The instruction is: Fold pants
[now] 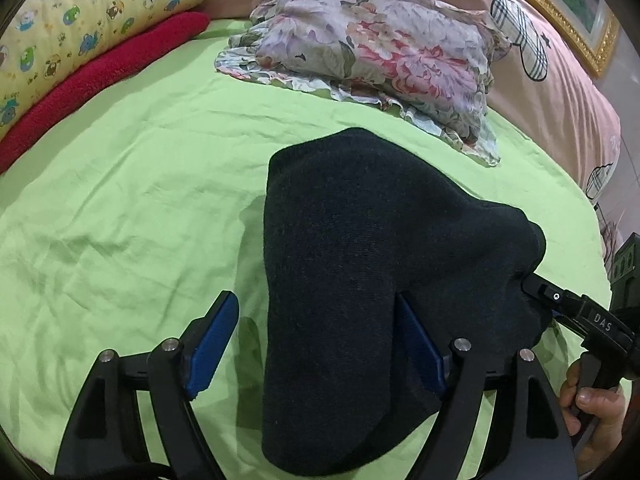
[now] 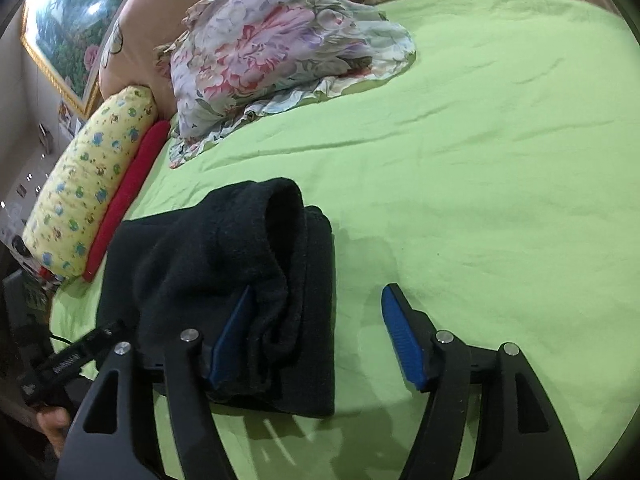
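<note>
Left wrist view: we see the dark pants point(image 1: 360, 280) folded into a thick bundle on the green sheet point(image 1: 140, 200), filling the frame from centre to 6 o'clock. Our left gripper point(image 1: 320, 344) stands spread wide, the cloth draped over its right finger. The right gripper point(image 2: 316, 336) is likewise spread, its left pad against the bundle. A floral pillow point(image 1: 380, 52) lies at 12 o'clock.

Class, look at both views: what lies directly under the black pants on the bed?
The black pants rest on the green sheet, which shows all around them. Their folded layers stack on each other. Whatever lies under the fabric itself is covered and cannot be seen.
</note>
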A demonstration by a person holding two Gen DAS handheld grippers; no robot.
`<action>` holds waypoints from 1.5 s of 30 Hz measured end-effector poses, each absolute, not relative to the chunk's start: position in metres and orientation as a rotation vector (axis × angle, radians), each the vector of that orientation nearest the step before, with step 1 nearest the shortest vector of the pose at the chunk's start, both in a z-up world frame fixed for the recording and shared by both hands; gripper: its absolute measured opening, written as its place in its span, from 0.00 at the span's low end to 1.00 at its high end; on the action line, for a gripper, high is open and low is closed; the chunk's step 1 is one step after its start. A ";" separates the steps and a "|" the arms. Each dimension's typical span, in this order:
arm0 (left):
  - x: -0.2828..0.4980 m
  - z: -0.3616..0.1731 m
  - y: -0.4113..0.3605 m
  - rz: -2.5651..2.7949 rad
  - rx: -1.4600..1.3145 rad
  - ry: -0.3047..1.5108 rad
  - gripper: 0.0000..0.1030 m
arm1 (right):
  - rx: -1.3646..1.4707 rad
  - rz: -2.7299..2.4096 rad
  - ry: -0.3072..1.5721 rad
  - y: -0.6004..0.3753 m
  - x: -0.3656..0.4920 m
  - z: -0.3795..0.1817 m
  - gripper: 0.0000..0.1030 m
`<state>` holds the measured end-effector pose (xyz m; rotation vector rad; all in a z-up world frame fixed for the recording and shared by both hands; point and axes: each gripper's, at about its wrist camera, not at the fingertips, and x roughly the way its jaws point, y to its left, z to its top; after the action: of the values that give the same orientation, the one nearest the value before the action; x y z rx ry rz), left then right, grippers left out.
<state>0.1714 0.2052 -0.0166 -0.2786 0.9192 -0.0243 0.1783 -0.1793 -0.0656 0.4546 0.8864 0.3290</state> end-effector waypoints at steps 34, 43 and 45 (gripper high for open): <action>0.088 0.002 0.183 0.063 0.014 0.892 0.82 | 0.195 0.484 0.736 -0.130 0.086 -0.014 0.79; 0.083 -0.008 0.178 0.028 -0.012 0.843 0.83 | 0.110 0.446 0.726 -0.116 0.083 -0.032 0.81; 0.085 -0.012 0.175 0.019 -0.005 0.852 0.83 | 0.114 0.444 0.731 -0.116 0.083 -0.035 0.81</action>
<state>0.0852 0.1754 -0.0121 -0.0054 0.8518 0.0188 0.0830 -0.1161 -0.0352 0.1144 0.7307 0.4440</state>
